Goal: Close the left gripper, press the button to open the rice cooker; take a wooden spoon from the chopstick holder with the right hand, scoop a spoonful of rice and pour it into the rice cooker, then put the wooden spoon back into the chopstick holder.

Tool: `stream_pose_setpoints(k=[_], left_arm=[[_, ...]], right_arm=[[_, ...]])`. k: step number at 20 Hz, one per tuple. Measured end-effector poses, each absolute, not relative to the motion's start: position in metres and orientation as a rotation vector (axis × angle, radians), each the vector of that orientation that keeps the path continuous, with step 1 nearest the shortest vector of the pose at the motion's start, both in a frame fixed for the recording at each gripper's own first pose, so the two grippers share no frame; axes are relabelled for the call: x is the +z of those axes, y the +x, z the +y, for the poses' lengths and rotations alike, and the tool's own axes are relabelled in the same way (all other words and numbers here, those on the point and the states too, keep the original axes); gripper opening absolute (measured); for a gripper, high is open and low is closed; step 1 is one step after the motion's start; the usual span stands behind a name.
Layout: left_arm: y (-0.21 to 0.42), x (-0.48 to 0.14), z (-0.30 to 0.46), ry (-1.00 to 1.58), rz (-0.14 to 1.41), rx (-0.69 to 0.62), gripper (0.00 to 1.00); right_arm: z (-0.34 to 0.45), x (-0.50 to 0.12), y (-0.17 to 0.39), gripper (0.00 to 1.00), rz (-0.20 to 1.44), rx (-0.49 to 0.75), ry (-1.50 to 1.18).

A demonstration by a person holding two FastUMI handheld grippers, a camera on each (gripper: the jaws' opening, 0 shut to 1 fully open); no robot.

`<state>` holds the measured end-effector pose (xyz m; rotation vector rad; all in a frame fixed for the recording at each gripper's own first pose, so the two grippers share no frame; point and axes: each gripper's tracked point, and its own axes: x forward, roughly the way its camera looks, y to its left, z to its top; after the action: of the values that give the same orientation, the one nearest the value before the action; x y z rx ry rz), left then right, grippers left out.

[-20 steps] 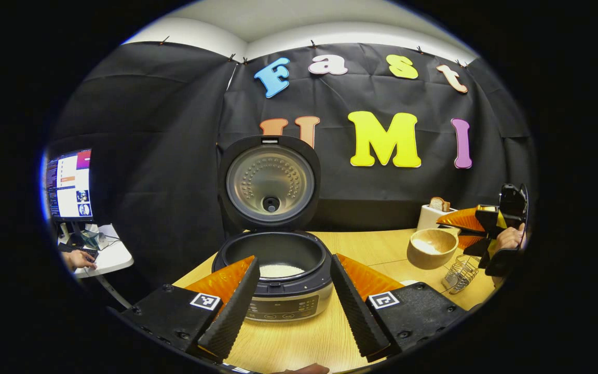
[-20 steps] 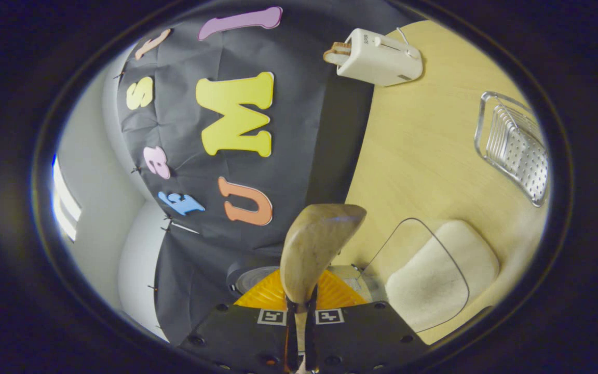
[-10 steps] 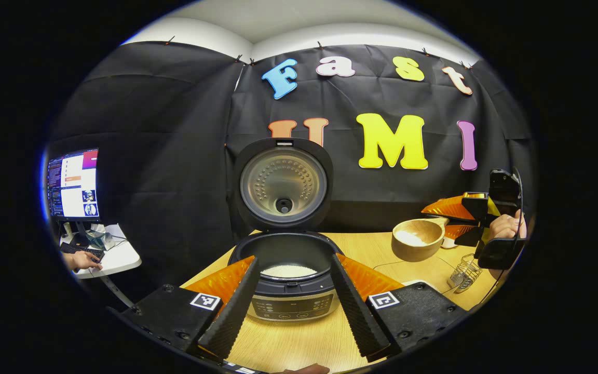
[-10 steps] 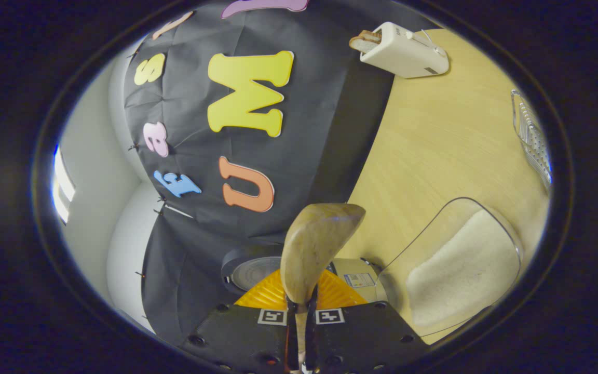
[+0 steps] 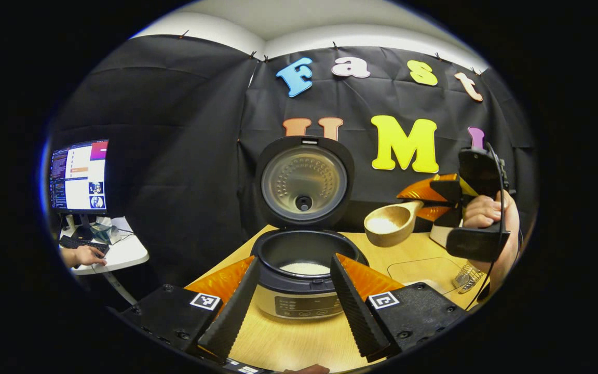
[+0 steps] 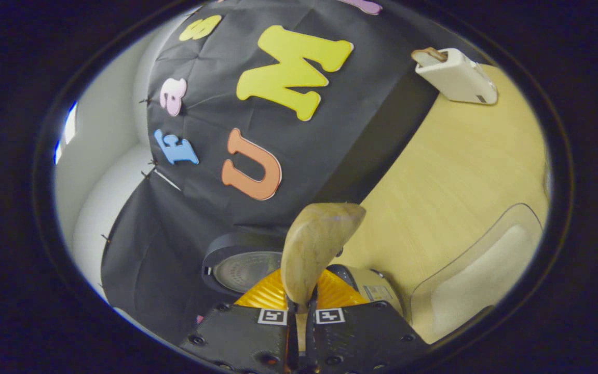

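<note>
Rice cooker on the wooden table, lid up, rice in the pot. Left gripper spread wide just before the cooker, holding nothing. Right gripper pinched on the wooden spoon handle — bowl carrying rice, held above the table right of the cooker. Chopstick holder near the table's right edge.

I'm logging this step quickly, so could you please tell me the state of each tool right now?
Left tool: open, holding nothing.
Right tool: shut on the wooden spoon, which carries rice.
</note>
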<state>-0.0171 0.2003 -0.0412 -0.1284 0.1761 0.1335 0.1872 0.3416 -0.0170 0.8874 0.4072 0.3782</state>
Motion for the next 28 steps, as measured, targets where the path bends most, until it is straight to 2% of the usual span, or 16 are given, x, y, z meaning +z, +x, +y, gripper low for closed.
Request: stream_pose_setpoints(k=[2,4,8,12,13,15,18,19,20,21,28], left_arm=[[-0.018,-0.043,0.205,-0.127,0.179,0.14,0.88],[-0.02,-0.044,0.21,-0.128,0.181,0.154,0.88],[-0.021,-0.042,0.213,-0.114,0.177,0.16,0.88],[-0.022,-0.044,0.218,-0.111,0.179,0.166,0.88],[-0.022,-0.044,0.218,-0.11,0.182,0.17,0.88],[-0.022,-0.043,0.219,-0.11,0.184,0.178,0.88],[-0.024,-0.044,0.223,-0.098,0.186,0.205,0.88],[-0.023,-0.044,0.224,-0.098,0.186,0.211,0.88],[-0.023,-0.044,0.224,-0.101,0.186,0.215,0.88],[-0.024,-0.043,0.223,-0.101,0.184,0.217,0.88],[-0.026,-0.045,0.238,-0.082,0.194,0.293,0.88]], right_arm=[[0.357,-0.017,0.196,0.02,0.384,0.359,0.805],[0.372,-0.017,0.204,0.07,0.364,0.344,0.718],[0.403,-0.031,0.216,0.05,0.369,0.328,0.571],[0.429,-0.051,0.222,0.07,0.401,0.333,0.451],[0.433,-0.055,0.223,0.05,0.401,0.328,0.412],[0.438,-0.057,0.224,0.07,0.384,0.316,0.325],[0.442,-0.056,0.228,0.05,0.345,0.284,0.181],[0.448,-0.056,0.23,0.07,0.332,0.288,0.128],[0.453,-0.056,0.23,0.04,0.323,0.294,0.072],[0.457,-0.056,0.229,0.07,0.319,0.297,0.015],[0.49,-0.051,0.217,0.05,0.254,0.348,-0.266]])
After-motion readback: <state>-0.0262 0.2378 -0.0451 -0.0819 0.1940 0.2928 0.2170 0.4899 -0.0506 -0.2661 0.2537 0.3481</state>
